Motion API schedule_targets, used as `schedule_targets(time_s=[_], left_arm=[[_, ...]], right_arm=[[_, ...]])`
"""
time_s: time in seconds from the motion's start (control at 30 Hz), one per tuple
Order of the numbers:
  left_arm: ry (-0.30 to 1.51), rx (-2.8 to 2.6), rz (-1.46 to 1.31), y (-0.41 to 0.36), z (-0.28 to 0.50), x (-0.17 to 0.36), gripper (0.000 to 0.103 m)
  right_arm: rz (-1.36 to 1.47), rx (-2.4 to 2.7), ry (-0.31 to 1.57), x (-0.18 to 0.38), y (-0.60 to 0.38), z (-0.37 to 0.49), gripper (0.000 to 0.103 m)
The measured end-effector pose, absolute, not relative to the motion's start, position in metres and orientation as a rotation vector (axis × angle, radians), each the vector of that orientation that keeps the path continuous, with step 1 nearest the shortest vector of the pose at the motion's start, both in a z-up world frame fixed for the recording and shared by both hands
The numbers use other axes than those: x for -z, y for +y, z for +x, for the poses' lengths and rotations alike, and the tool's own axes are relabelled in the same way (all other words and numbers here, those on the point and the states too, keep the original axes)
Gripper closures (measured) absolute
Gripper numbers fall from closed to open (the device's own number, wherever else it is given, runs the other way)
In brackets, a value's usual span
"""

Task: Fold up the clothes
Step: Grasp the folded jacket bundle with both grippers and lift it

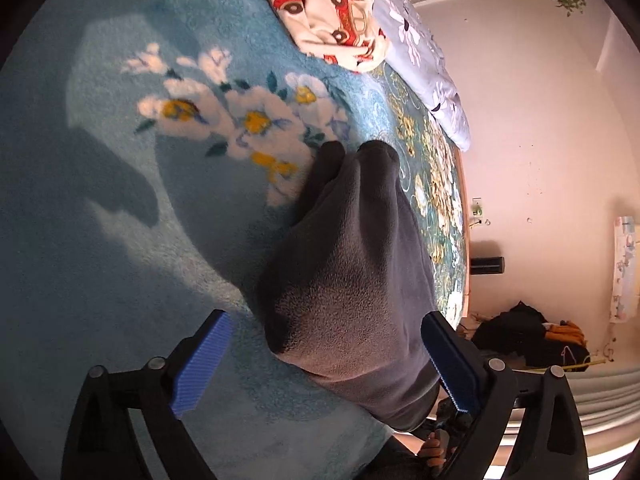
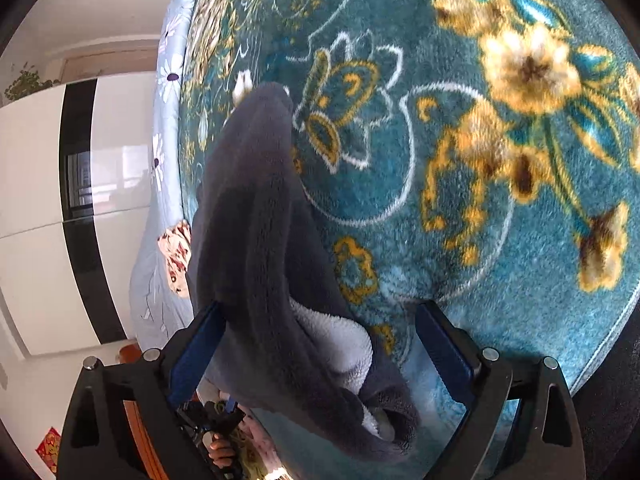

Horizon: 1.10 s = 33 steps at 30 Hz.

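At lower centre of both views, the dark grey fleece garment [image 1: 352,280] lies bunched between wide-open left gripper [image 1: 324,364] and right gripper [image 2: 320,356], neither gripping; closing now risks pinching the floral blanket [image 2: 480,160].

**Colours across the bed**

I see a dark grey fleece garment [image 1: 352,280] with a pale grey lining [image 2: 336,336]. The blanket [image 1: 120,240] is teal with white and yellow flowers, gold blossoms and white scrolls. A cream cloth [image 1: 328,12] carries red cars. The quilt [image 1: 424,60] is lilac with white daisies. Gripper pads [image 1: 204,364] are blue.
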<state>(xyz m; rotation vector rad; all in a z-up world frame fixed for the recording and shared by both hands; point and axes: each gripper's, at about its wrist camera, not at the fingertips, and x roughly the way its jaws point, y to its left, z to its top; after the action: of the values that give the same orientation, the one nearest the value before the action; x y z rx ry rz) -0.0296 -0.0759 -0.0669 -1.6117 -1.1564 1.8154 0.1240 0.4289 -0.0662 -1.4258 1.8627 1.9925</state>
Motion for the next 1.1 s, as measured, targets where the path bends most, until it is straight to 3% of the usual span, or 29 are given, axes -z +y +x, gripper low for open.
schedule_targets(time_s=[0.47,0.67,0.93,1.1], left_arm=[[-1.172,-1.768,-1.584,-0.037,-0.045,0.093,0.007],[-1.186,-1.763,-1.575,-0.031,-0.061,0.097,0.007],[-1.129,-1.804,-1.582,-0.018,-0.077,0.094,0.003],[-1.099,-1.821,-1.604,-0.011,-0.081,0.09,0.003]], right_arm=[[-1.602,-2.149,1.813,0.069,0.405,0.083,0.002],[-1.516,-2.231,1.874,0.069,0.409,0.063,0.002],[-1.554,-2.27,1.778,0.07,0.394,0.044,0.002],[-1.613,-2.302,1.706,0.066,0.384,0.037,0.017]])
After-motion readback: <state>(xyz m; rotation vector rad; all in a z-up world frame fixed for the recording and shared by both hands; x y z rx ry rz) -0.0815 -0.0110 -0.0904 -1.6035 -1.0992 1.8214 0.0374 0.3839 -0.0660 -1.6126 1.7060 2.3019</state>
